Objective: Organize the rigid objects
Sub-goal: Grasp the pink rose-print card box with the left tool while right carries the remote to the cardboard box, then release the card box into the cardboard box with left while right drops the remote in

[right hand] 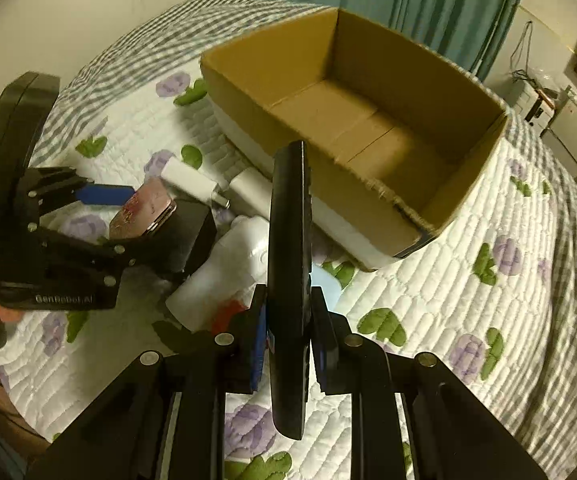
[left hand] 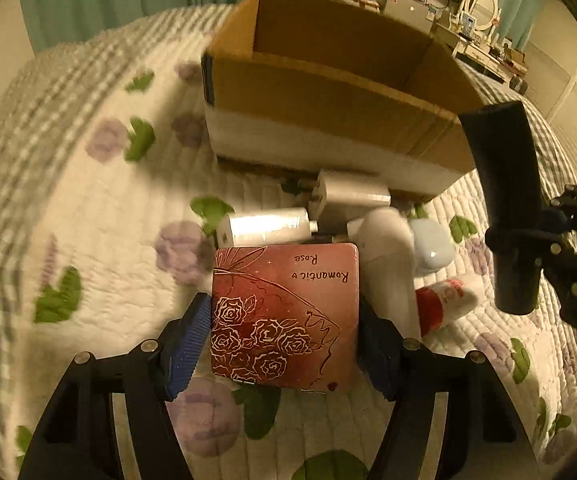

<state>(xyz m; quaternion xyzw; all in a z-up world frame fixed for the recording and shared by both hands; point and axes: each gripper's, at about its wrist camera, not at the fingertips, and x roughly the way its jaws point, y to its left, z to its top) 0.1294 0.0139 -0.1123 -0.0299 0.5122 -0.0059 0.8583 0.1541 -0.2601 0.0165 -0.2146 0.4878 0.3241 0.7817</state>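
Both hands are loaded at once, likely so two things reach the open brown cardboard box in one trip. The left gripper is clamped on a flat red tin printed with roses, held level above the quilted floral bedspread. The right gripper pinches a slim black remote-like slab edge-up, aimed at the box just beyond. White bottles lie near the box's near wall, not yet gathered.
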